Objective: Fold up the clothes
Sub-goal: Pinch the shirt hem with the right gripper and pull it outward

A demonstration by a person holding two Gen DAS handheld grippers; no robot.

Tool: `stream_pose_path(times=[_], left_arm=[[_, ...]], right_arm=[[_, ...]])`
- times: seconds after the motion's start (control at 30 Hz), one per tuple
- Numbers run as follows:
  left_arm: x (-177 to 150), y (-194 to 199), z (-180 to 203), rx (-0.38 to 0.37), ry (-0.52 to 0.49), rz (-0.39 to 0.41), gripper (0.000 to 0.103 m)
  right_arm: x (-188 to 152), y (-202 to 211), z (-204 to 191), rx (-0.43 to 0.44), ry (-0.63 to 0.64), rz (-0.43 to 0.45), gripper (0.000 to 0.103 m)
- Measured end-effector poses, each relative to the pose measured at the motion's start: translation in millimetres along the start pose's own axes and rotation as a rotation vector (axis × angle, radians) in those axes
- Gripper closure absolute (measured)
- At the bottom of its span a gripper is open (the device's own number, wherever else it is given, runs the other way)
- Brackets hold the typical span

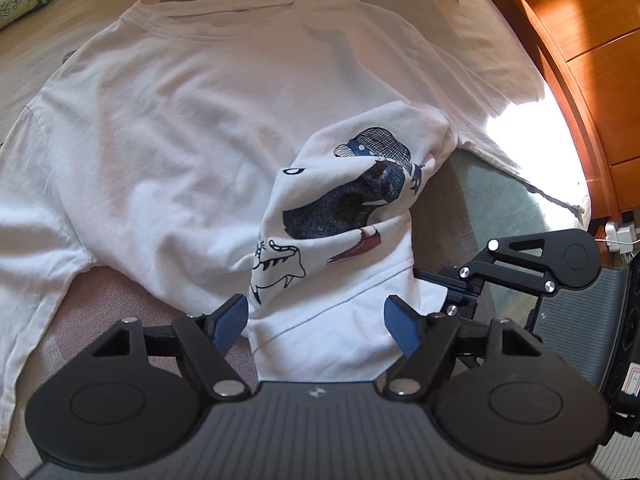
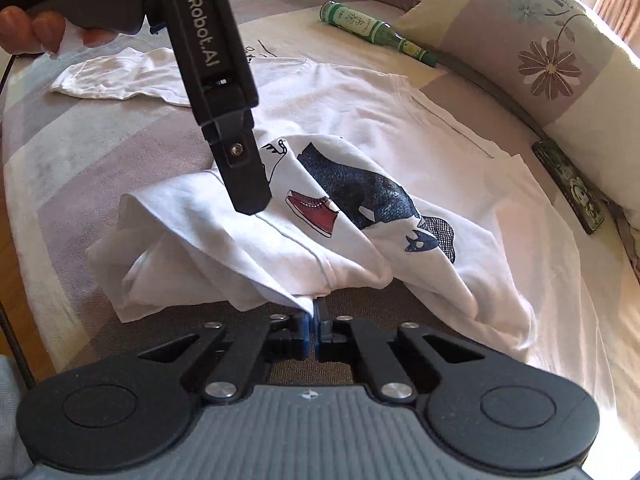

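A white T-shirt [image 1: 180, 120] lies spread on the bed, collar at the far end. Its bottom hem is turned up in a bunched fold [image 2: 360, 196] that shows a blue cartoon print and a red shoe. My right gripper [image 2: 314, 318] is shut on the hem's edge and holds it just above the bed. In the left wrist view it [image 1: 448, 292] comes in from the right. My left gripper [image 1: 316, 324] is open, and the stitched hem lies between its blue pads [image 1: 230, 320]. From the right wrist view it [image 2: 250, 200] points down onto the fold, with a hand [image 2: 40, 28] holding it.
A green bottle [image 2: 376, 32] lies at the head of the bed beside a flowered pillow [image 2: 540, 60]. A dark patterned case [image 2: 568, 184] rests by the pillow's edge. A wooden cabinet [image 1: 580, 60] stands along the bed's side. The striped bed cover [image 2: 80, 140] shows around the shirt.
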State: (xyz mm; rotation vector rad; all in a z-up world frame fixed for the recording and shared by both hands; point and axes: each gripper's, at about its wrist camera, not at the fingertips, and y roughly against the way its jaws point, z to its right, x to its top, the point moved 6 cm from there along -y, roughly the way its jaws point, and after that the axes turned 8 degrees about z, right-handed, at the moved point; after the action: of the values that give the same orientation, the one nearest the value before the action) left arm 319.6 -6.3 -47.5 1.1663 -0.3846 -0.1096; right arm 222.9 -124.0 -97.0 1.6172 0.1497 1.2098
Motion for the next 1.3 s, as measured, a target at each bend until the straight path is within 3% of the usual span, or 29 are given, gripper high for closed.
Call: stream_pose_path(times=[0.23,0.53,0.83,0.9,0.93,1.1,1.2,1.3], left_arm=[[-3.3,17.3,6.9,0.002,-0.006,0.012,0.028],[-14.5,11.6,23.7,-0.001,-0.011,-0.012,0.028],[-25.6,5.7,26.2,0.039,-0.055,-0.036,0.028],[-30.6,3.9,25.4,0.048,-0.072,-0.031,0.028],[-33.9,2.8,24.8,0.049,-0.083,-0.025,0.028],[-52.4,-6.8,17.3,0.084,-0.119,0.001,0.028],[-62.3,-10.8,12.2,0.097,-0.107,0.021,0.028],[-69.6,-10.3,6.9,0.121,-0.096,0.051,0.027]], right_arm=[[-23.0,44.8,6.6,0.013,-0.019,-0.085,0.099],[-86.4,95.0,6.6,0.002,-0.066,-0.259,0.099],[-140.0,101.7,15.8,-0.020,-0.161,-0.435,0.099],[-143.9,104.0,25.9,-0.070,-0.207,-0.447,0.092],[-145.2,106.3,32.0,-0.096,-0.242,-0.450,0.088],[-125.7,118.9,59.8,-0.187,-0.392,-0.374,0.087],[-89.9,118.1,64.1,-0.169,-0.419,-0.265,0.085],[-49.4,105.5,56.0,-0.108,-0.394,-0.156,0.074]])
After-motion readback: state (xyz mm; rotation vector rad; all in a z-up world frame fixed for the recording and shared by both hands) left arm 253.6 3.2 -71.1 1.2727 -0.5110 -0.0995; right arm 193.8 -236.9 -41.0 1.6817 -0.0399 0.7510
